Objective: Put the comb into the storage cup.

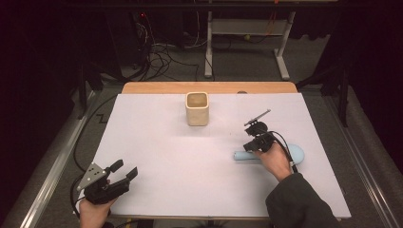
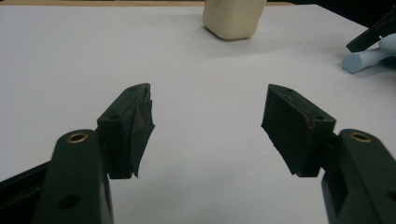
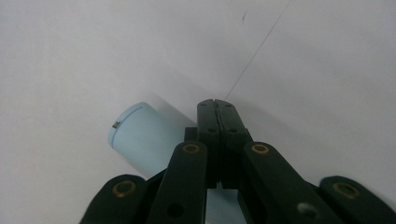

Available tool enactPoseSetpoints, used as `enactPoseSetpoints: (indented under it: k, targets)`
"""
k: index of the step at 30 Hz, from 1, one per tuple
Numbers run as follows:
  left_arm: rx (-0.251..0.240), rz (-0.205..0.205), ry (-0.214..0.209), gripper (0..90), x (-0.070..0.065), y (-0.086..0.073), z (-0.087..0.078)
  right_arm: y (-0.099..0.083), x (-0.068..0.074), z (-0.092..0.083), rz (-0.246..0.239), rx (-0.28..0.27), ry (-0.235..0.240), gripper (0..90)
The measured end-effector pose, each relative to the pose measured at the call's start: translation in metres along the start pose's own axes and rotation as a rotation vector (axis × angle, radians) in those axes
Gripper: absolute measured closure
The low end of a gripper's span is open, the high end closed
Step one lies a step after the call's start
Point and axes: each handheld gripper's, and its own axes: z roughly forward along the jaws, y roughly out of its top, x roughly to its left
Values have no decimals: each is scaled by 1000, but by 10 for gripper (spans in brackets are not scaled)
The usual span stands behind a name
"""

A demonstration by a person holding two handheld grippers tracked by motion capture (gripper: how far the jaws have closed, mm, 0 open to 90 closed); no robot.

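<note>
we see the right gripper (image 1: 256, 142) hovering over the handle of a pale blue spoon-like scoop (image 1: 285, 154), which lies flat on the white table sheet (image 1: 157, 152) at the right side, handle end pointing left and rounded end to the right. in the right gripper view its 2 jaws are pressed together with nothing between them, and the blue handle end (image 3: 140, 137) sits just beside and under the tips, so the scoop is not gripped; whether the tips touch it we cannot tell. we judge the closed tips are set there to nudge or line up on the handle before a grasp.

the left gripper (image 1: 124, 172) rests at the near left corner, well apart from the scoop, jaws about half wide and holding nothing, likely parked out of the way.

a cream square cup (image 1: 197, 108) stands upright at the far middle, open top up, probably where the scoop goes.
</note>
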Motion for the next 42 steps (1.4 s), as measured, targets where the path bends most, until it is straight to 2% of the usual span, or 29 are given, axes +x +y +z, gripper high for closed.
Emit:
enactPoseSetpoints:
  k: [5,22,34,42]
  targets:
    - [4,3,-1,339,-1,0,0,-8,3,-3,-3,-6,18,900]
    - [9,15,4,339,-2,0,1,-25,15,-10,-53,-21,25,900]
    - [10,22,-3,338,-2,0,1,-33,17,-12,-55,-39,30,900]
    - [11,24,-10,338,-3,1,4,-38,20,-14,-59,-33,37,900]
